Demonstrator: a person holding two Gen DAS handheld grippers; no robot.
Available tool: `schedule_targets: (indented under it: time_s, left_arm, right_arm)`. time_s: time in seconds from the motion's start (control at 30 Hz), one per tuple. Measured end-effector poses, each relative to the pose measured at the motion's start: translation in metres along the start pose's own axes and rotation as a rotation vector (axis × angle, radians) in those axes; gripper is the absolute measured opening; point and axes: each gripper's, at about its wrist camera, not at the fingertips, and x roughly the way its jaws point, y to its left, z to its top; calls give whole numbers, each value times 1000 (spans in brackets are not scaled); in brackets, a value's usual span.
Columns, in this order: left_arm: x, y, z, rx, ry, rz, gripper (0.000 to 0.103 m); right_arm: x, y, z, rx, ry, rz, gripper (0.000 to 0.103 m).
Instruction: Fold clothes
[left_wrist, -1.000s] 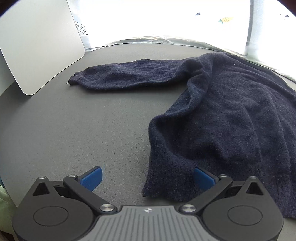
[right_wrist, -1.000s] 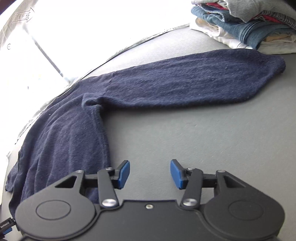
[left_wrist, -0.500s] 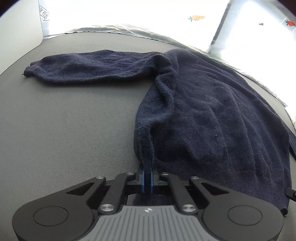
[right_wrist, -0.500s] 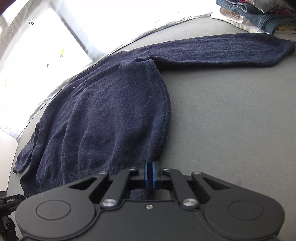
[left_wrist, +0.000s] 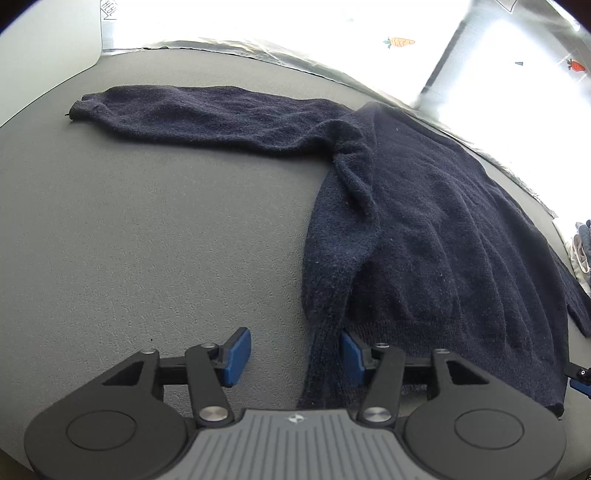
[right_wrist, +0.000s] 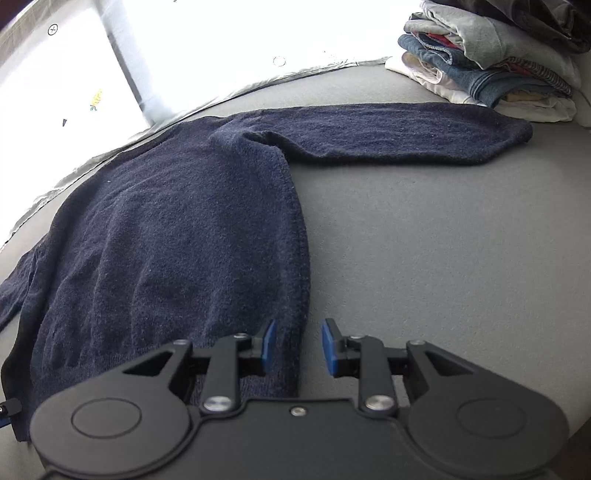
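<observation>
Navy sweater (left_wrist: 424, 236) runs toward 12 o'clock; left gripper (left_wrist: 293, 356) & right gripper (right_wrist: 297, 345) both released, straddling hem corners.

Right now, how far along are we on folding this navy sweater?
Done: the navy sweater lies spread flat on the grey table, both sleeves stretched out sideways, with a stack of folded clothes at the far corner. In hand: nothing; the left gripper and right gripper are both open, straddling the hem corners. Left: no fold is visible yet, so sleeves and body still need folding.
</observation>
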Motion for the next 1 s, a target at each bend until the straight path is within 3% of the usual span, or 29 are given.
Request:
schedule_targets:
  time_s: [0.07, 0.13, 0.2, 0.23, 0.3, 0.43, 0.6, 0.83, 1.0]
  left_arm:
    - [-3, 11, 3, -32, -11, 26, 65]
    - [-3, 21, 8, -61, -8, 43, 71]
    - [-2, 28, 11, -74, -15, 38, 81]
    - [-2, 32, 13, -79, -21, 32, 84]
    - [-5, 40, 16, -75, -42, 10, 85]
    - [-9, 57, 33, -44, -98, 42, 86]
    - [-5, 97, 62, -77, -153, 97, 90]
    - [22, 145, 110, -118, -183, 201, 90]
    - [44, 167, 144, -149, -196, 204, 90]
  right_arm:
    - [-5, 12, 5, -60, -55, -30, 55]
    - [-6, 23, 9, -108, -90, -53, 71]
    - [-7, 38, 11, -154, -137, -88, 98]
    - [-6, 46, 12, -176, -155, -96, 101]
    - [-3, 63, 14, -214, -163, -90, 102]
    - [12, 92, 21, -183, -143, -37, 103]
    - [42, 137, 20, -181, -130, 29, 103]
    - [84, 180, 19, -164, -135, 27, 103]
    - [104, 186, 11, -173, -116, -29, 103]
